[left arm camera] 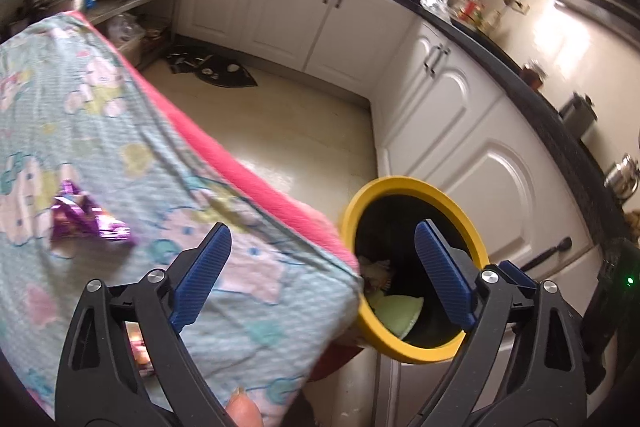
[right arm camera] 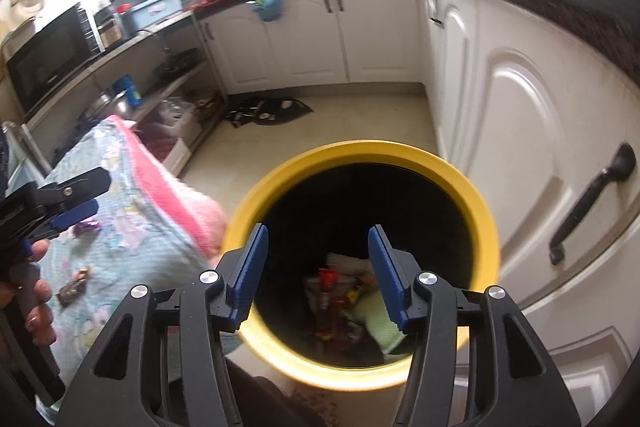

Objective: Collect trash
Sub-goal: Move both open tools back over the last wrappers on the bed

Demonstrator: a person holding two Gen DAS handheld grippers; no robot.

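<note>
A yellow-rimmed bin (right arm camera: 486,223) stands on the floor by the white cabinets, with wrappers and a pale green piece (right arm camera: 376,325) lying at its bottom. My right gripper (right arm camera: 318,267) hangs over its mouth, open, nothing between the blue pads. My left gripper (left arm camera: 322,267) is open wide over the corner of a cloth-covered surface (left arm camera: 120,155), beside the bin (left arm camera: 420,187); nothing is in it. A purple foil wrapper (left arm camera: 86,217) lies on the cloth to its left. In the right wrist view a dark brown wrapper (right arm camera: 74,287) also lies on the cloth, near the left gripper (right arm camera: 76,205).
White cabinet doors (right arm camera: 520,131) with dark handles close in on the right of the bin. A dark mat (left arm camera: 218,69) lies on the cream floor further off. Shelves with pots and a microwave (right arm camera: 48,63) stand to the left. A person's fingers (right arm camera: 38,301) grip the left tool.
</note>
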